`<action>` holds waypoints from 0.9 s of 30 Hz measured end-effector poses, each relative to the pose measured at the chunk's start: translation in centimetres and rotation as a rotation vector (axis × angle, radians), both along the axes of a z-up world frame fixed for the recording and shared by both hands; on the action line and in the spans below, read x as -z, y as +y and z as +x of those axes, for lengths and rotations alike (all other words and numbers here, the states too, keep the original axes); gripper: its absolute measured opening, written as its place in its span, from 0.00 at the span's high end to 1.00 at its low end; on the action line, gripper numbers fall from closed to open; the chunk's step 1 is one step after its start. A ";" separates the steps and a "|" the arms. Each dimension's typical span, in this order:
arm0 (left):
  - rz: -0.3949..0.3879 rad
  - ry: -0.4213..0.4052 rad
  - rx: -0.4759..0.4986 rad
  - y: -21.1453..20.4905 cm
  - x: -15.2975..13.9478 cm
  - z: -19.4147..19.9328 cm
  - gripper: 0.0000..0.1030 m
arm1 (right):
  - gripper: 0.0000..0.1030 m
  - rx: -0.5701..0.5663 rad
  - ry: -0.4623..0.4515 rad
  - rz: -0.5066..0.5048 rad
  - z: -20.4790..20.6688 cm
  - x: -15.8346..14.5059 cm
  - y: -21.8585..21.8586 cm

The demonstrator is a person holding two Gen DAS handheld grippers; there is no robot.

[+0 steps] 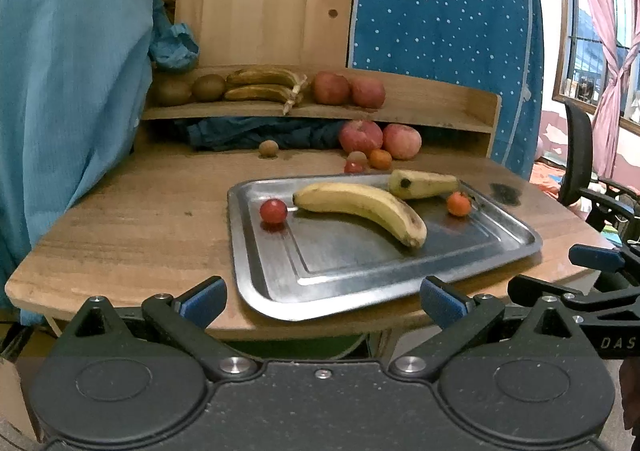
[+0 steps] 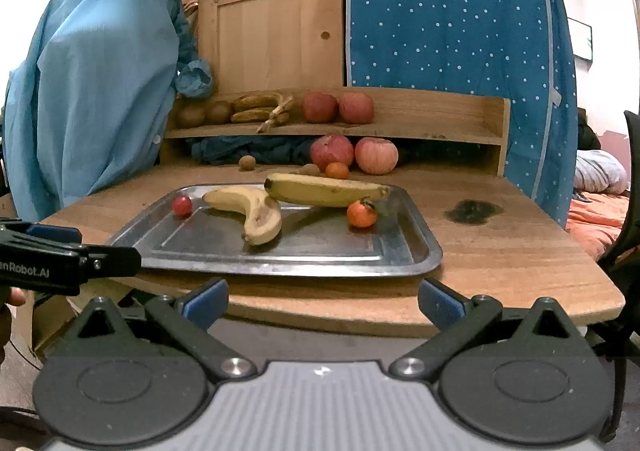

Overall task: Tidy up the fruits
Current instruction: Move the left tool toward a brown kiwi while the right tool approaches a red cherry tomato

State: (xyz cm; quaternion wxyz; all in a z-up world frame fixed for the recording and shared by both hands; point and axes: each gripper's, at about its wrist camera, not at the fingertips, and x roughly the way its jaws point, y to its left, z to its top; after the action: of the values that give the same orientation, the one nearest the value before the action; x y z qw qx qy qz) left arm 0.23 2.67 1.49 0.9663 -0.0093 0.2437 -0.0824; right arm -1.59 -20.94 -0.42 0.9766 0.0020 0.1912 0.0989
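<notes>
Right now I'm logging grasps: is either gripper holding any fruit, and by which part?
Nothing is held. The left gripper and right gripper are both open, short of the rectangular metal tray.

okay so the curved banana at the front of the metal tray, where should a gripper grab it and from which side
Probably the thick middle of the front banana, from above, with the fingers set across its width. It lies flat on the tray, so a low side approach would hit the raised rim. The middle is clear of the second banana, which sits close behind its far end. Both grippers, left and right, are open.
</notes>
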 end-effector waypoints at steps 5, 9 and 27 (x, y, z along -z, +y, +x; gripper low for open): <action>0.004 -0.006 -0.009 0.3 -1.0 1.9 0.01 | 0.00 -0.011 -0.011 0.010 1.4 -0.7 0.1; 0.009 -0.006 -0.022 0.5 -1.7 3.9 0.01 | 0.00 -0.018 -0.010 0.020 3.3 -1.1 0.1; 0.090 0.070 -0.041 3.6 -2.7 20.1 0.01 | 0.00 -0.052 0.071 -0.042 15.1 -3.0 1.3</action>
State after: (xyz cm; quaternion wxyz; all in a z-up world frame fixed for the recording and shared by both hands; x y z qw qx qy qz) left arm 20.36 6.23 4.21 0.9581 0.0261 0.2807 -0.0514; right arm 13.53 -19.67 2.62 0.9661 -0.0201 0.2276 0.1201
